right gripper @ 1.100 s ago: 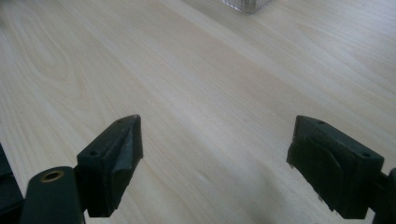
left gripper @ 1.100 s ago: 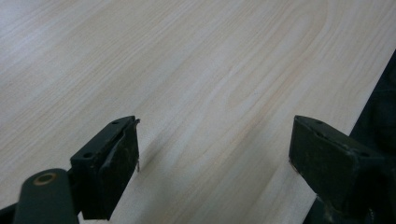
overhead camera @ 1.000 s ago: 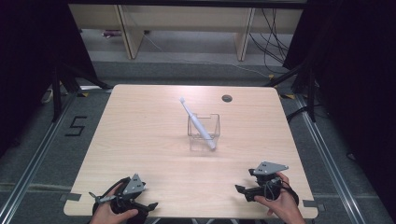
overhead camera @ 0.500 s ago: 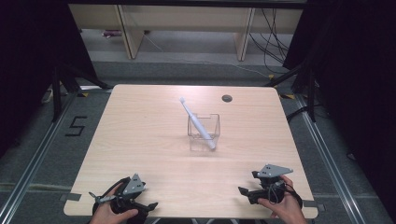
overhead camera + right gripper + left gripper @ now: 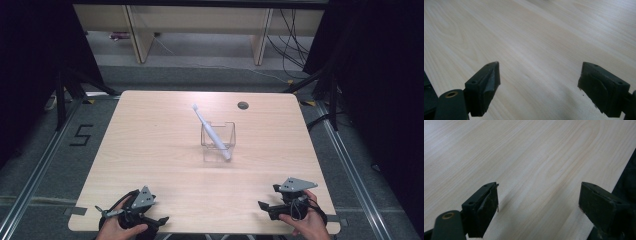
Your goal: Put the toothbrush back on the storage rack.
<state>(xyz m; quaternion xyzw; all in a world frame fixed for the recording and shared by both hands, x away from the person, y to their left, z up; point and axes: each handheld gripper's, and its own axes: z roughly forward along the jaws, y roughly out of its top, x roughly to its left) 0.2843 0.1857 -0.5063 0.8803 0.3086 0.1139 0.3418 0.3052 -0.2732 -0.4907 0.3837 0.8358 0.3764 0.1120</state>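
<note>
We recorded one white toothbrush (image 5: 212, 132) leaning in a clear square container (image 5: 218, 138) near the middle of the table (image 5: 150, 145), long axis slanting, head up toward the far left, handle end down at the near right. The left hand-held gripper (image 5: 159, 220) and right hand-held gripper (image 5: 262, 206) rested at the near edge, jaws wide apart, holding nothing; the right had drawn slightly nearer that edge than before. The gripper views showed bare wood grain between the jaws.
</note>
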